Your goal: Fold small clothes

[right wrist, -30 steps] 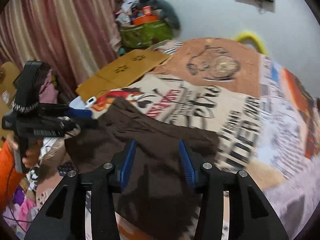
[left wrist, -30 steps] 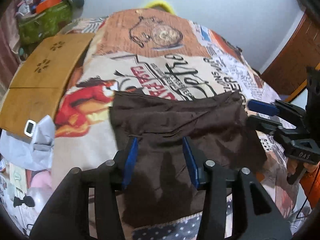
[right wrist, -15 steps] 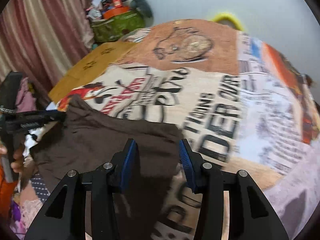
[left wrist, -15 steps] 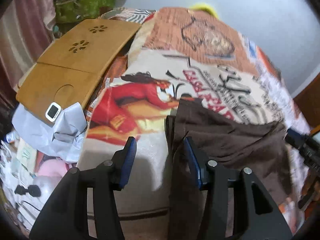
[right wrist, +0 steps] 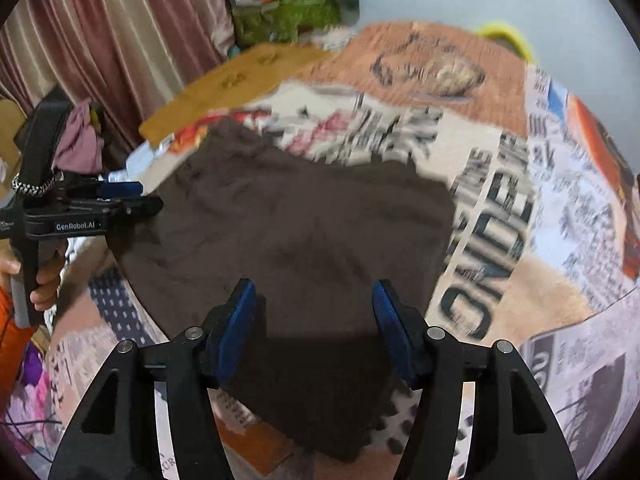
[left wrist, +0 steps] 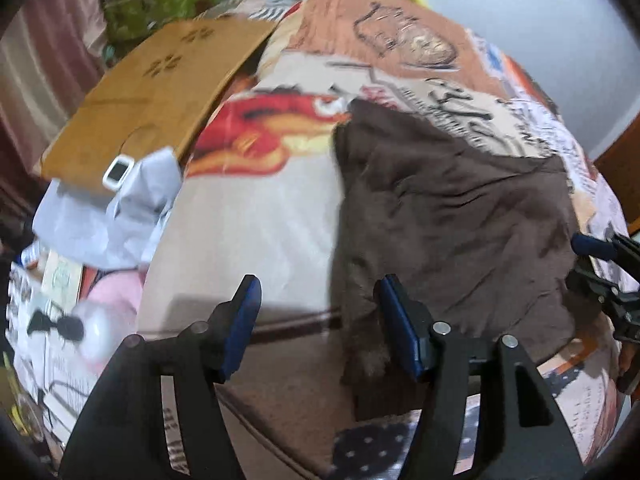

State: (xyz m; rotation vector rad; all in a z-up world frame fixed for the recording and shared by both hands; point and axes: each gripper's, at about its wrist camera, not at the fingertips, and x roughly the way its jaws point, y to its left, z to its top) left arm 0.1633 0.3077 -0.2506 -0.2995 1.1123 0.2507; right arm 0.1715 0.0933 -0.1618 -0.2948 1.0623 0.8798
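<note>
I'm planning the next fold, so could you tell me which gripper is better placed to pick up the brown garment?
Probably the right gripper: its open jaws hover directly over the brown garment. The left gripper, also open, straddles only its left edge and mostly bedspread.

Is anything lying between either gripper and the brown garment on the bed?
Nothing visible. The brown garment lies bare on the printed bedspread, right beneath the open right gripper; the left gripper hangs at its edge.
</note>
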